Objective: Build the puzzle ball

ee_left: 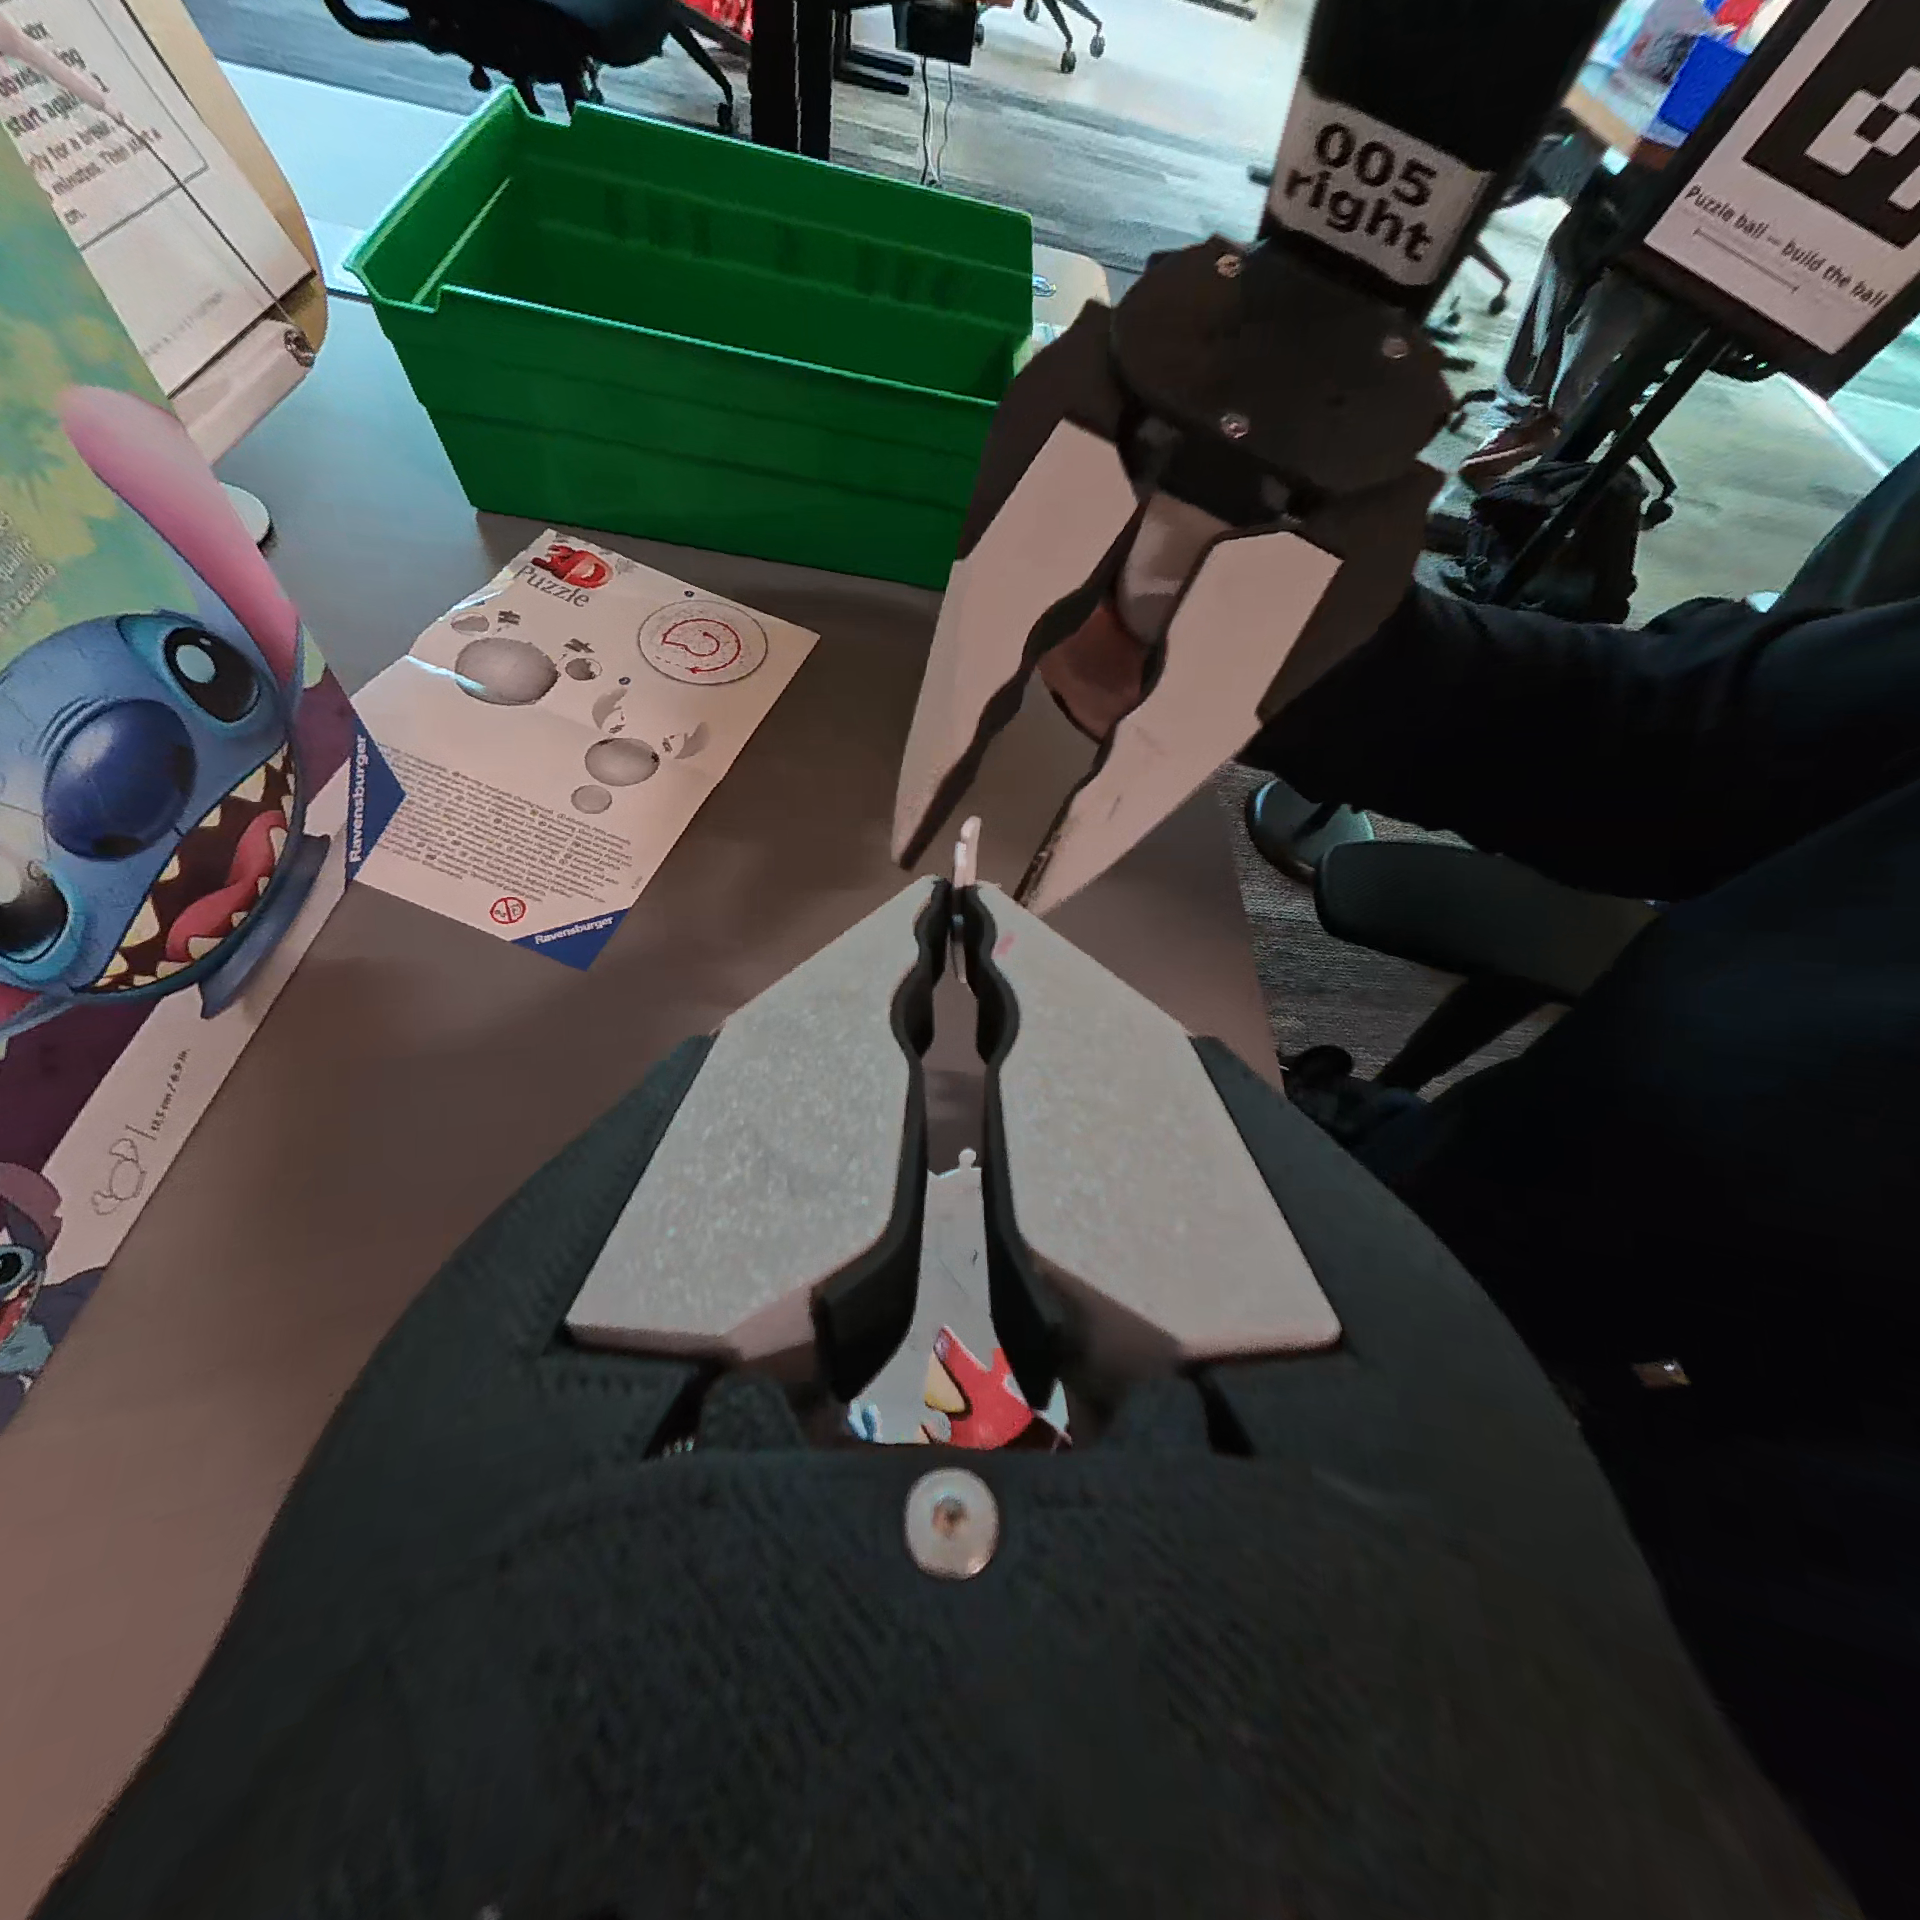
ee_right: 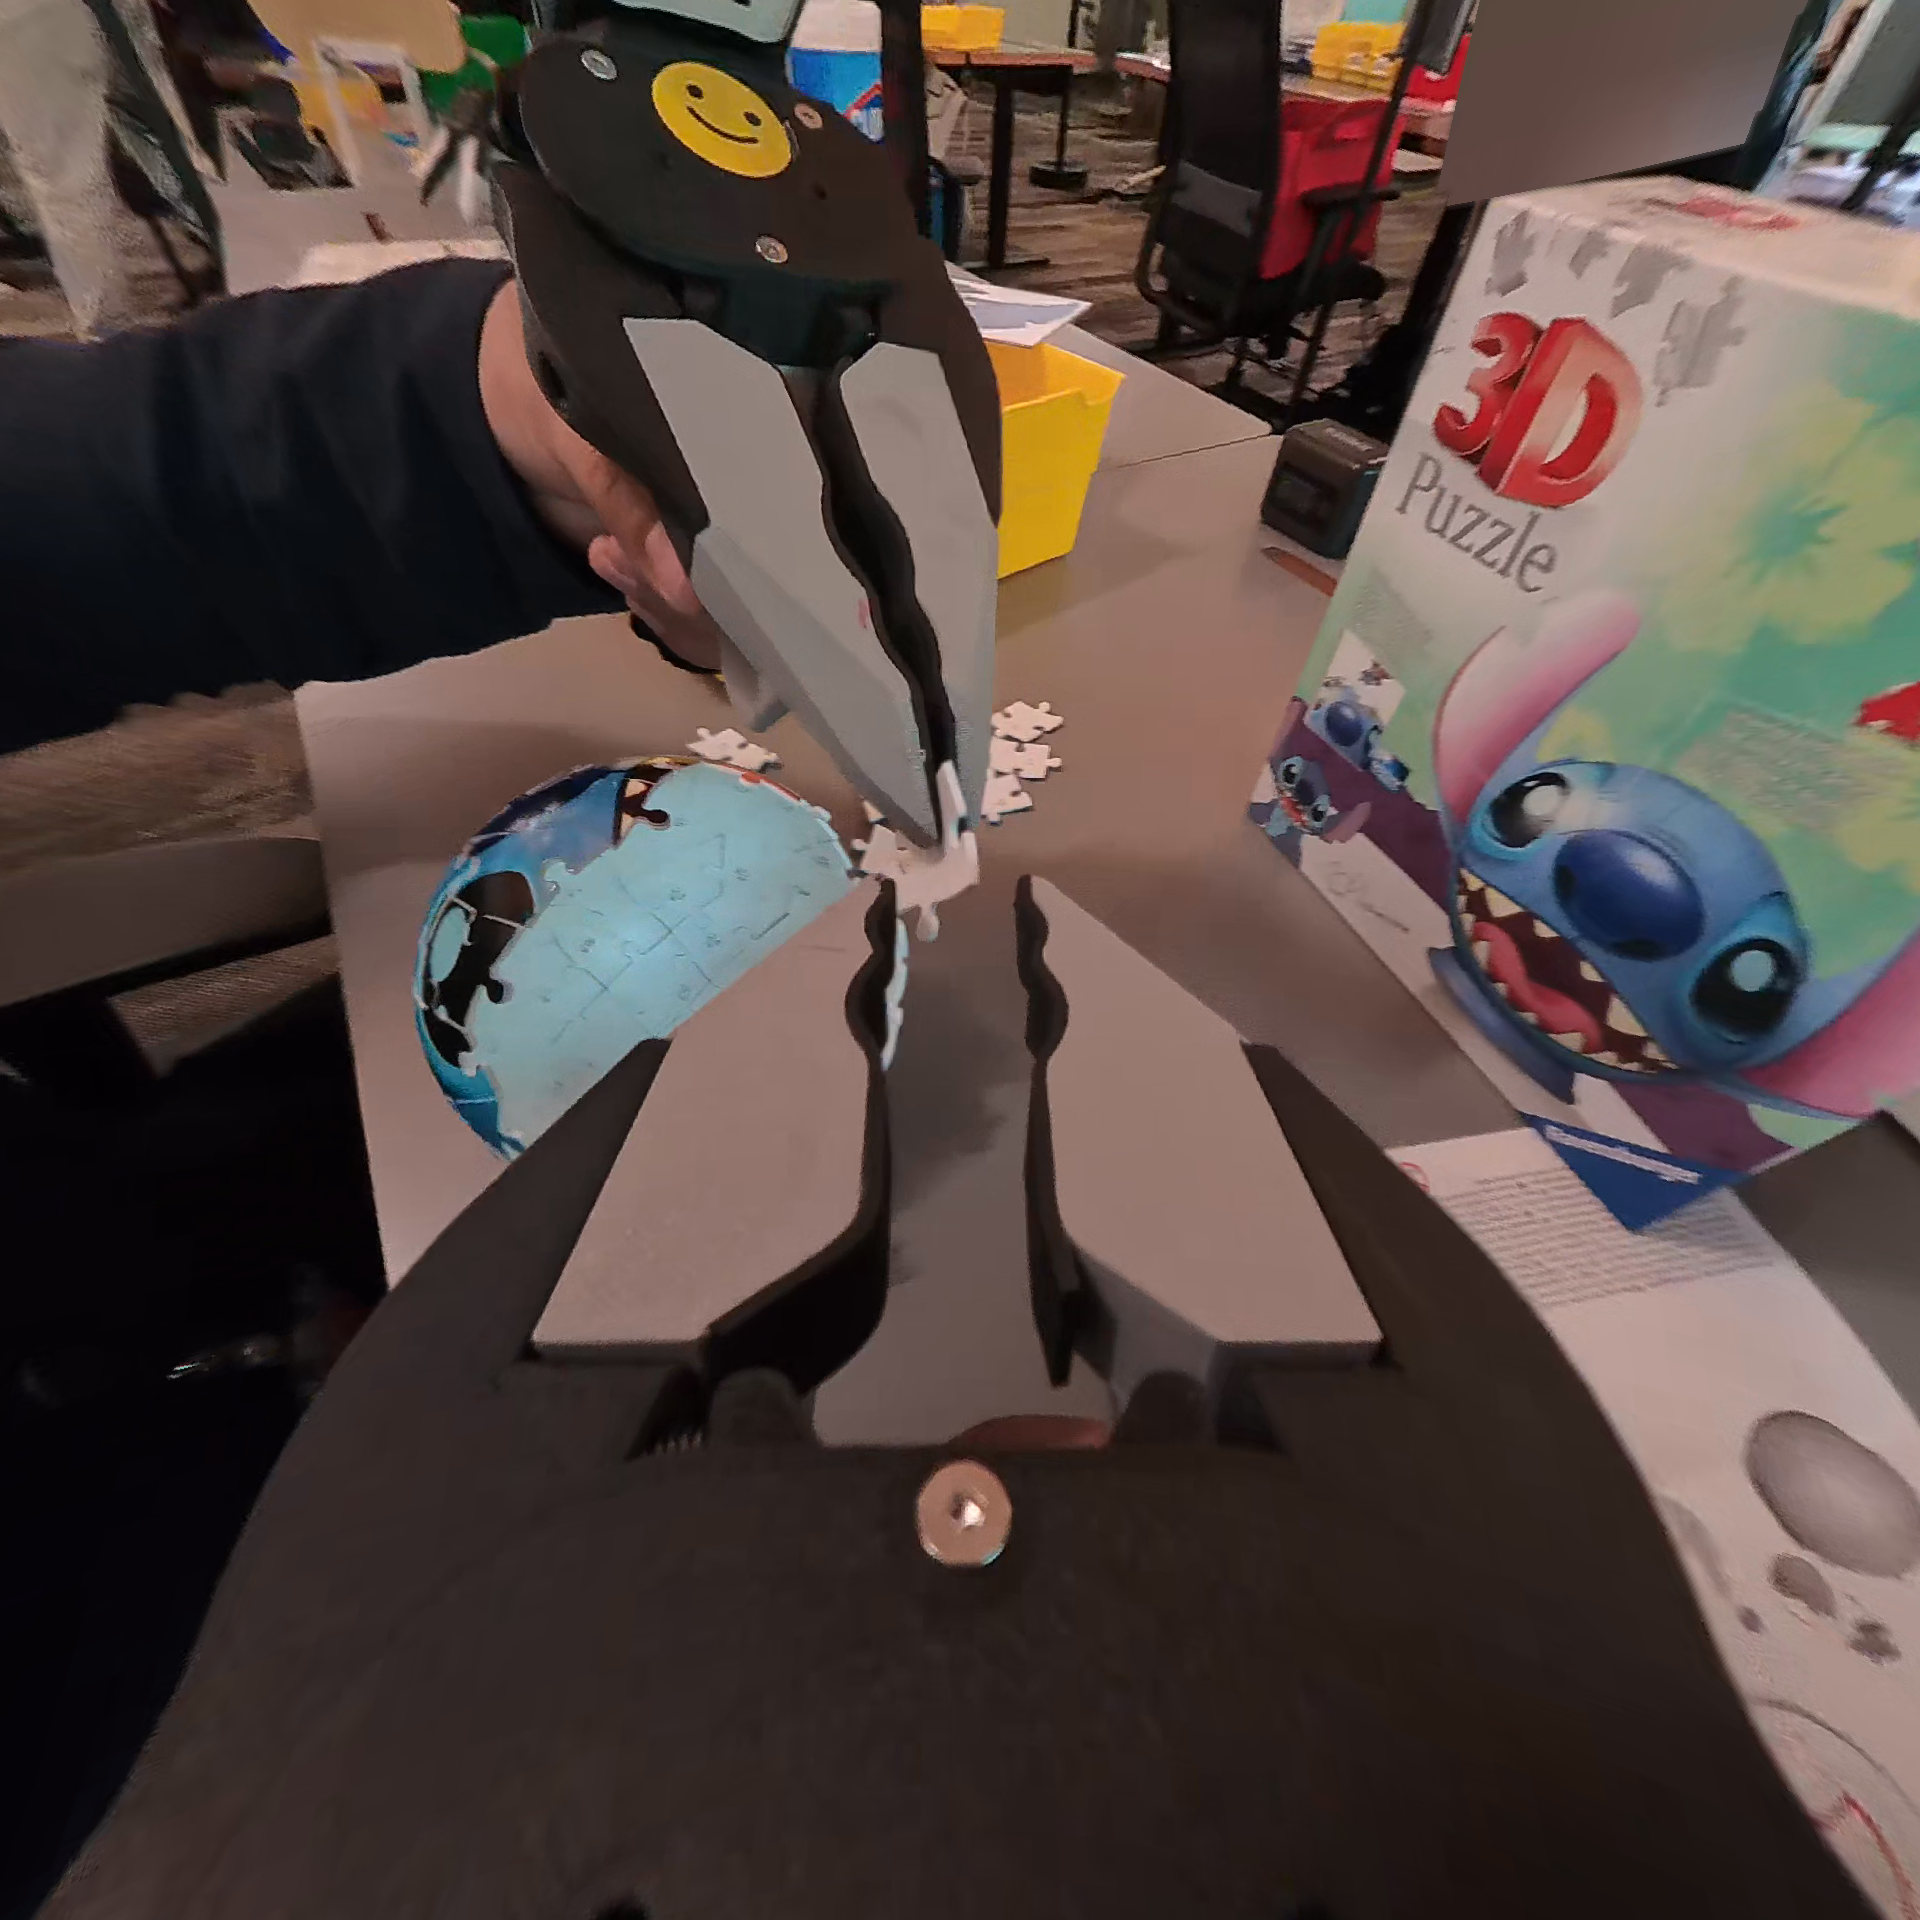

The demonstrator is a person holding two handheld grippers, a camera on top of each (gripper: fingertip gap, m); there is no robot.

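The partly built blue puzzle ball [ee_right: 634, 935] lies on the grey table [ee_right: 1143, 644], just left of my right gripper's left finger. My left gripper [ee_left: 958, 896] is shut on a white puzzle piece [ee_left: 968, 844] that sticks out past its tips. In the right wrist view the left gripper [ee_right: 951, 821] comes down from above and holds the piece [ee_right: 951, 873] next to the ball's edge. My right gripper [ee_right: 954, 894] is open and empty, its tips just under the piece. In the left wrist view the right gripper [ee_left: 971, 878] points down at the piece.
Several loose white pieces [ee_right: 1023, 748] lie behind the ball. The puzzle box [ee_right: 1621, 675] stands at the right, with an instruction sheet [ee_right: 1662, 1351] in front of it. A yellow bin [ee_right: 1049, 447] sits farther back. A green bin [ee_left: 707, 343] stands beyond the sheet [ee_left: 582, 748]. Only a small space, under 4 cm, lies between the two pairs of fingers.
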